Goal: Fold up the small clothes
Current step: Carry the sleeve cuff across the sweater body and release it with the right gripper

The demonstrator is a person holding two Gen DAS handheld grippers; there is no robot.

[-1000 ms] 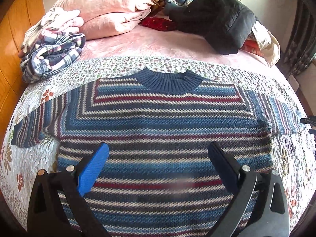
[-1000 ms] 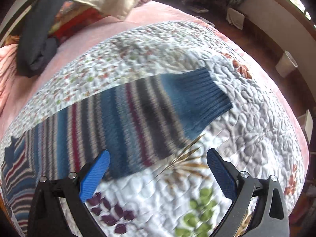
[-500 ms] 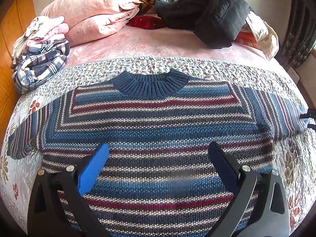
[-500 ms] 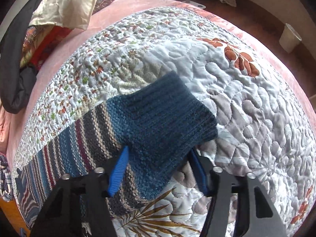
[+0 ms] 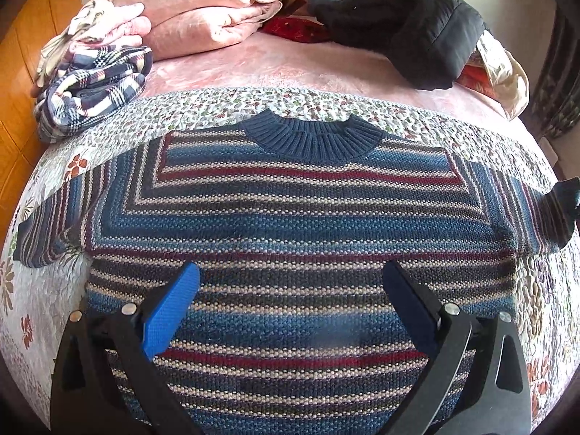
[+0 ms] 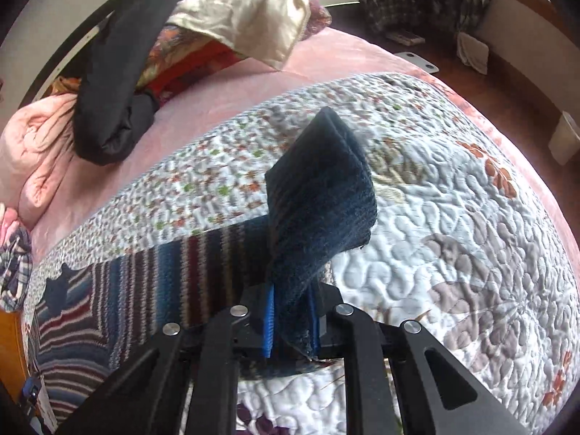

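A striped sweater (image 5: 290, 239) is spread flat, front up, on a flowered quilt (image 5: 47, 290) and fills the middle of the left wrist view, collar toward the top. At the upper left of that frame a plaid garment (image 5: 90, 94) is heaped beside pink bedding (image 5: 203, 18); at the upper right a black jacket (image 5: 427, 32) is piled. The left gripper (image 5: 290, 297) is held over the lower body of the sweater with its jaws spread wide and nothing between them.

In the right wrist view, the sleeve runs in from the lower left of the frame, and its dark blue cuff (image 6: 322, 195) is raised off the quilt at centre. The right gripper (image 6: 293, 322) is pressed together on the cuff, pinching the knit.

The step in hand is judged to be the first fold: the sleeve being taken inward. Next, the cuff would need to be carried across onto the chest and laid flat before release.
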